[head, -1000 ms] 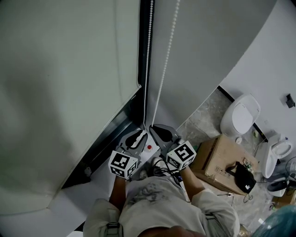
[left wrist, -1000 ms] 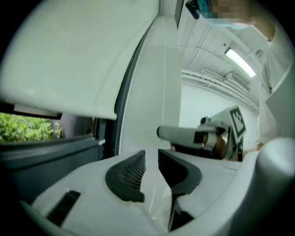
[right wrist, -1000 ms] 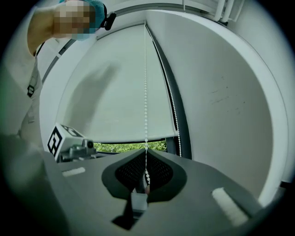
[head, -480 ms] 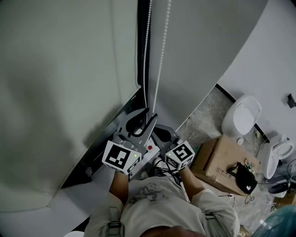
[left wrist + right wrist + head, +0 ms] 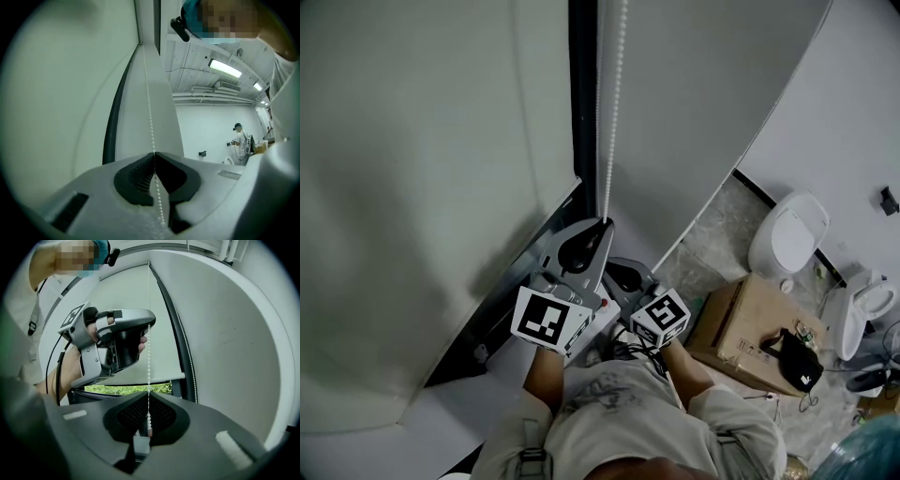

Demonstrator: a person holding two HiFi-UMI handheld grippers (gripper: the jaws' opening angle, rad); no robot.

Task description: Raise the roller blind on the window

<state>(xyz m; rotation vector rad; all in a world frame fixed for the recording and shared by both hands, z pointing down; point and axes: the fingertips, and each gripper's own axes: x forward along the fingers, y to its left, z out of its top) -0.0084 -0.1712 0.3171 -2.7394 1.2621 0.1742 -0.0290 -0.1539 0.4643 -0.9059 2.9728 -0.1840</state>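
**Both grippers pinch the blind's bead chain**

The left gripper [image 5: 602, 225] sits higher on the bead chain [image 5: 610, 112] beside the black window frame [image 5: 581, 94]. Its jaws have just been closing and now press together on the beads. Just below it, the right gripper [image 5: 622, 270] pinches the same strand. The roller blind [image 5: 133, 296] hangs low over the window, with a strip of greenery [image 5: 126, 389] showing under its bottom bar.

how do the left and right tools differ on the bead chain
The left grey two-jaw tool grips the white bead chain higher up; the right grey two-jaw tool grips it lower. The left tool's jaws have just been closing onto the chain; the right tool's sit shut on it. Both pinch the same strand.
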